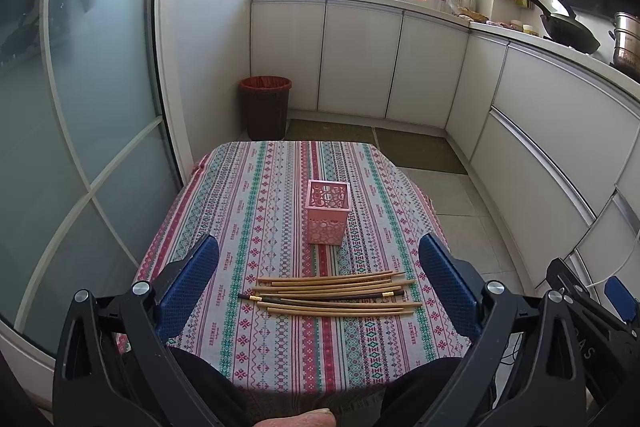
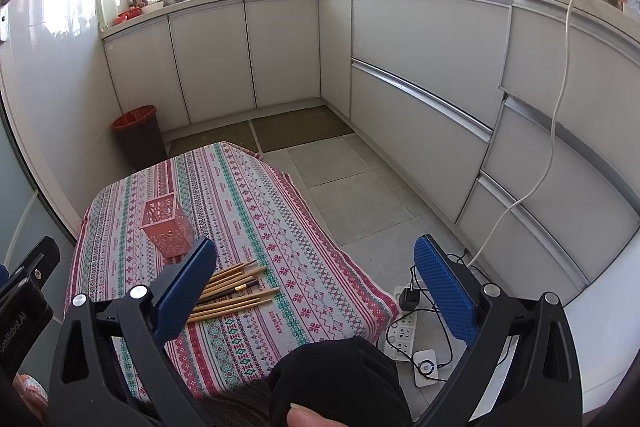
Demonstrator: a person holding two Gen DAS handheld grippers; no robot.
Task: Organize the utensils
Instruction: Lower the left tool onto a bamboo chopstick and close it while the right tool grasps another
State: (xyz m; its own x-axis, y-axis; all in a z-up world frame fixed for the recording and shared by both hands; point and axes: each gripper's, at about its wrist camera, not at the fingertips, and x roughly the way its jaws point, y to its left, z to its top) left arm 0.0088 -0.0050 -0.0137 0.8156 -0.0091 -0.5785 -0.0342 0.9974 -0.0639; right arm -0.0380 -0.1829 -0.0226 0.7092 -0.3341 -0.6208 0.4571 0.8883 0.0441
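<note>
Your right gripper (image 2: 316, 255) finger (image 2: 188, 287) hides the chopsticks' (image 1: 332, 293) left ends. Both tongs gape, holding nothing. From the left gripper (image 1: 320, 267), chopsticks lie just ahead at 12 o'clock on the tablecloth (image 1: 248, 195); pink holder (image 1: 327, 211) stands beyond them.

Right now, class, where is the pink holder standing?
In the left wrist view the pink holder stands upright mid-table on the patterned cloth, just beyond the pile of chopsticks.
</note>
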